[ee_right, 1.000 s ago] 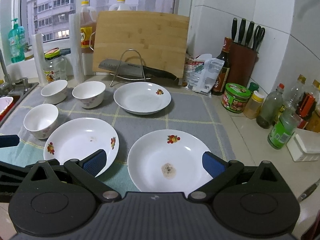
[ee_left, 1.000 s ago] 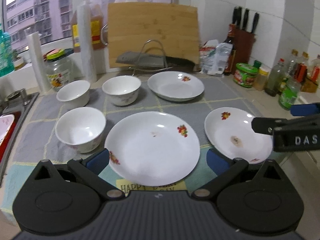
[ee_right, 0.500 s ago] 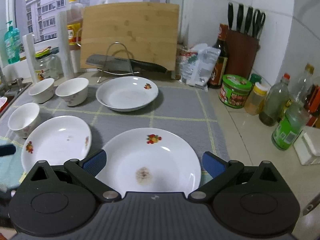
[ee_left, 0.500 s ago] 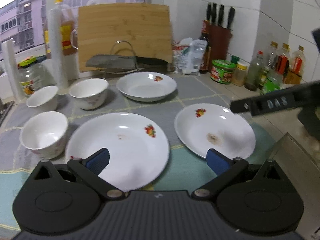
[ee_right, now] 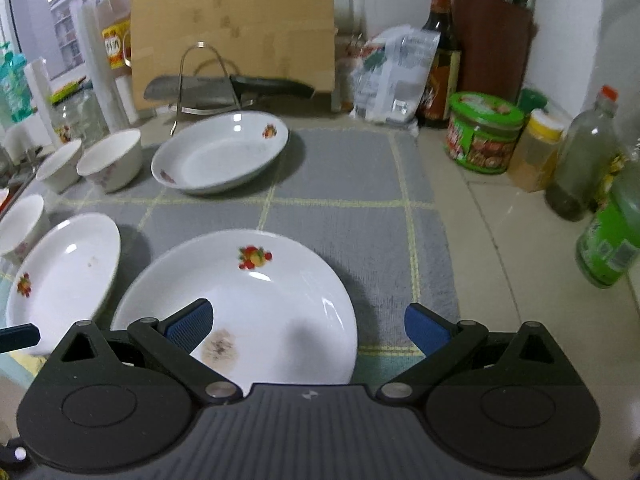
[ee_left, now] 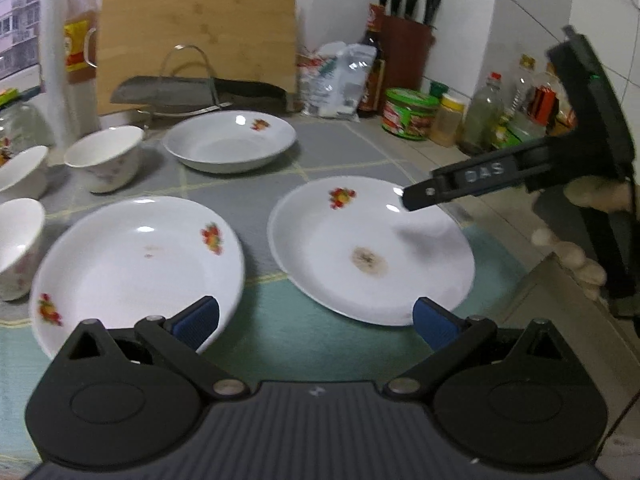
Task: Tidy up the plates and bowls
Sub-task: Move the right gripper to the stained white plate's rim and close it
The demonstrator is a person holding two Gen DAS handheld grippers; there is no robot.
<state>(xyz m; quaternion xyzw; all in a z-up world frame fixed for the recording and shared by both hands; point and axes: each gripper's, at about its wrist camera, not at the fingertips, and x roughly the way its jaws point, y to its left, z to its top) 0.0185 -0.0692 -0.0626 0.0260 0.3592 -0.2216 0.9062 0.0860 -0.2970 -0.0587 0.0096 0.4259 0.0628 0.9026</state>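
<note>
Three white plates with fruit motifs lie on a grey mat. The near right plate (ee_left: pixel 372 248) (ee_right: pixel 248 304) has a brown stain. The near left plate (ee_left: pixel 136 264) (ee_right: pixel 64 276) lies beside it. The far plate (ee_left: pixel 230 146) (ee_right: pixel 220 156) lies near the knife rack. Three white bowls sit at the left: the far left bowl (ee_left: pixel 20 172) (ee_right: pixel 58 164), the back bowl (ee_left: pixel 104 158) (ee_right: pixel 110 164) and the near bowl (ee_left: pixel 18 244) (ee_right: pixel 20 228). My left gripper (ee_left: pixel 316 322) is open and empty, low over the gap between the near plates. My right gripper (ee_right: pixel 306 326) is open and empty, straddling the stained plate's right part.
A bamboo cutting board (ee_left: pixel 196 36) leans at the back behind a cleaver on a wire rack (ee_left: pixel 188 92). A knife block (ee_left: pixel 404 44), sauce bottles, a green tub (ee_right: pixel 482 136) and a green bottle (ee_right: pixel 608 236) crowd the right side. The counter edge drops at the right.
The left gripper has swung right and closer, now facing between the two near plates. The right gripper has moved forward and down over the stained plate. Both stay open.
</note>
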